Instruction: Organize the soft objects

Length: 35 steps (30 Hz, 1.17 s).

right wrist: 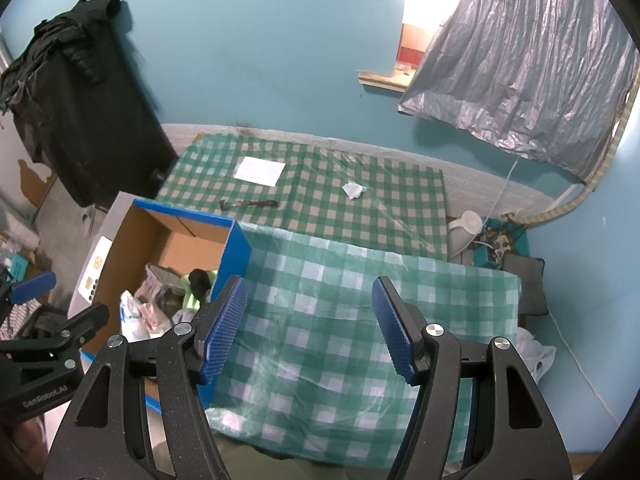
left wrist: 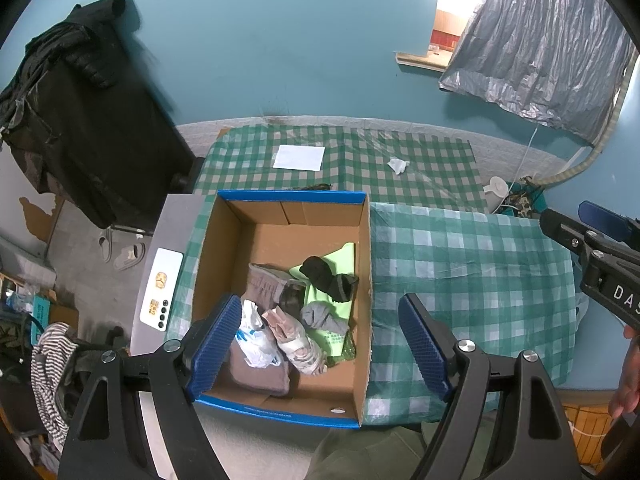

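Your left gripper [left wrist: 320,334] hangs with ribbed blue pads apart and empty over the blue-rimmed cardboard box [left wrist: 362,280], where crumpled socks and cloths [left wrist: 316,300] lie heaped at its near end. Your right gripper [right wrist: 310,330], also spread and empty, hovers over the green checked plastic tablecloth [right wrist: 328,280] right of the box.

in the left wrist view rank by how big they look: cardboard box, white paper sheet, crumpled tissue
1. cardboard box, by far the largest, though also nearest.
2. white paper sheet.
3. crumpled tissue, smallest; it lies about as far back as the sheet.
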Available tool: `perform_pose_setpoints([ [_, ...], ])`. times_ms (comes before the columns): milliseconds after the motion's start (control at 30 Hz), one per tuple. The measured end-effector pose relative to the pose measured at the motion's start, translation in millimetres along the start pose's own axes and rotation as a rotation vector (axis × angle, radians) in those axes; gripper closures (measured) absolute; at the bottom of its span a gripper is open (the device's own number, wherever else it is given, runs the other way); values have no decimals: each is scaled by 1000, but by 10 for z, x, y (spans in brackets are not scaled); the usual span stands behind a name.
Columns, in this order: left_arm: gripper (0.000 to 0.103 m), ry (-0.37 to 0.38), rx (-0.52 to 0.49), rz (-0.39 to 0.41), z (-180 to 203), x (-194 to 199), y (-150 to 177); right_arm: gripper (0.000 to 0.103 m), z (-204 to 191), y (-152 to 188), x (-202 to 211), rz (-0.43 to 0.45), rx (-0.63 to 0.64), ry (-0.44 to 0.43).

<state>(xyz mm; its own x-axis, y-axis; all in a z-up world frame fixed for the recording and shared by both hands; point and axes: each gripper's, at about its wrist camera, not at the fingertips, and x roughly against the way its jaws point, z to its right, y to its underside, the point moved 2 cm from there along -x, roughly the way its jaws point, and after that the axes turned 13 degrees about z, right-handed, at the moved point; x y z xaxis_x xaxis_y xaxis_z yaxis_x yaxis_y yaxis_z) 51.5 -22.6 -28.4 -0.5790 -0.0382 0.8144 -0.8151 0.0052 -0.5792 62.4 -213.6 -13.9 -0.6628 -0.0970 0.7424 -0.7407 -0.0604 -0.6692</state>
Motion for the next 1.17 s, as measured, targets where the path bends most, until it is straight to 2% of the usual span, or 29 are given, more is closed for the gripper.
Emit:
perform_pose_setpoints([
  [1167, 21, -5, -1, -8, -66, 64, 148, 38, -52, 72, -12, -7, 1, -4],
])
